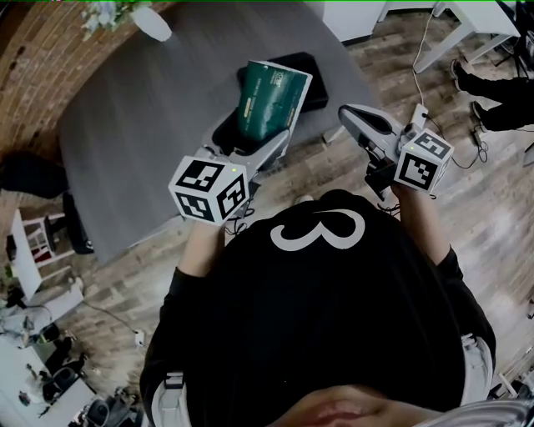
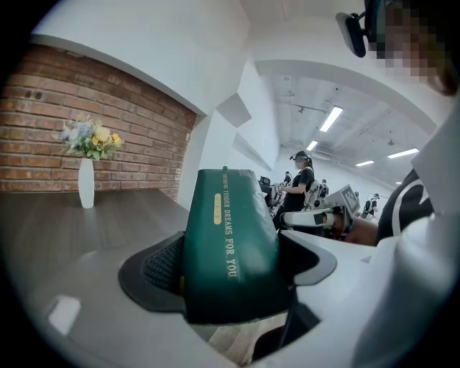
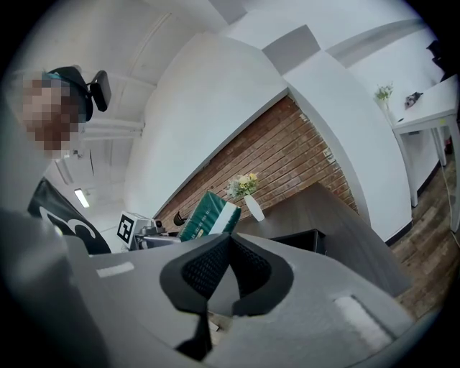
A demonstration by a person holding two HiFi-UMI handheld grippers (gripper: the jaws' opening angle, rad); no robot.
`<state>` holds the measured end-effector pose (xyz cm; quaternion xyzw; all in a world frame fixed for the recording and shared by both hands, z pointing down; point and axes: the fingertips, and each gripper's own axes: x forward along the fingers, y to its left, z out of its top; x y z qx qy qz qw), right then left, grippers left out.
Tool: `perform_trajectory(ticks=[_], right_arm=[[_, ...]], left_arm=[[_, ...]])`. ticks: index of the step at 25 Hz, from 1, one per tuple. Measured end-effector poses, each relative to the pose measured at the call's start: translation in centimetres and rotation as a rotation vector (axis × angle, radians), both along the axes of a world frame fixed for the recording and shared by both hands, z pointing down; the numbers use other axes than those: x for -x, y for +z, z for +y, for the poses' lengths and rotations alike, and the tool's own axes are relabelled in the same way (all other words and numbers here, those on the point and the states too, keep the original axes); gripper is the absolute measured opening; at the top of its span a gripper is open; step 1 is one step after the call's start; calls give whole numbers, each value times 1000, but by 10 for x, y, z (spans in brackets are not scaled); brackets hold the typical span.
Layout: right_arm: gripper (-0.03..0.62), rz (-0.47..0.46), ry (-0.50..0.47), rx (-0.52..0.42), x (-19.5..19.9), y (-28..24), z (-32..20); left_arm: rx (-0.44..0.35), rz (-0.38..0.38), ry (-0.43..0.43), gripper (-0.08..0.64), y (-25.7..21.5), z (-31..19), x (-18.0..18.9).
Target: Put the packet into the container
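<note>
A dark green packet (image 1: 269,98) with a white edge stands upright in my left gripper (image 1: 254,143), which is shut on its lower part above the near edge of the grey table (image 1: 125,125). In the left gripper view the packet (image 2: 230,237) fills the gap between the jaws of the left gripper (image 2: 233,269). The black container (image 1: 302,73) lies on the table just behind the packet and is partly hidden by it. My right gripper (image 1: 355,118) hangs to the right, off the table, shut with nothing in it. Its pads (image 3: 208,269) meet in the right gripper view, where the packet (image 3: 208,213) and the container (image 3: 296,241) show beyond.
A white vase with flowers (image 1: 150,21) stands at the table's far end by the brick wall. A white table (image 1: 467,17), cables and a person's legs (image 1: 496,92) are on the wooden floor at right. Other people stand far off (image 2: 300,183).
</note>
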<state>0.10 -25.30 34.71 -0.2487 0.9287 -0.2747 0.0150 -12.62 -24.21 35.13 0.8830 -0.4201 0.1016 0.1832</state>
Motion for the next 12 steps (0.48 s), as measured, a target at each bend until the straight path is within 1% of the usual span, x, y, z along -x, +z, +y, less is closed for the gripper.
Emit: perform_trajectory(ticks=[4, 12], right_arm=[[2, 0, 9, 22, 1, 3, -19], [2, -14, 20, 53, -9, 14, -45]], left_arm=[[7, 0, 21, 431, -2, -22, 4], [-58, -112, 68, 431, -8, -48, 5]])
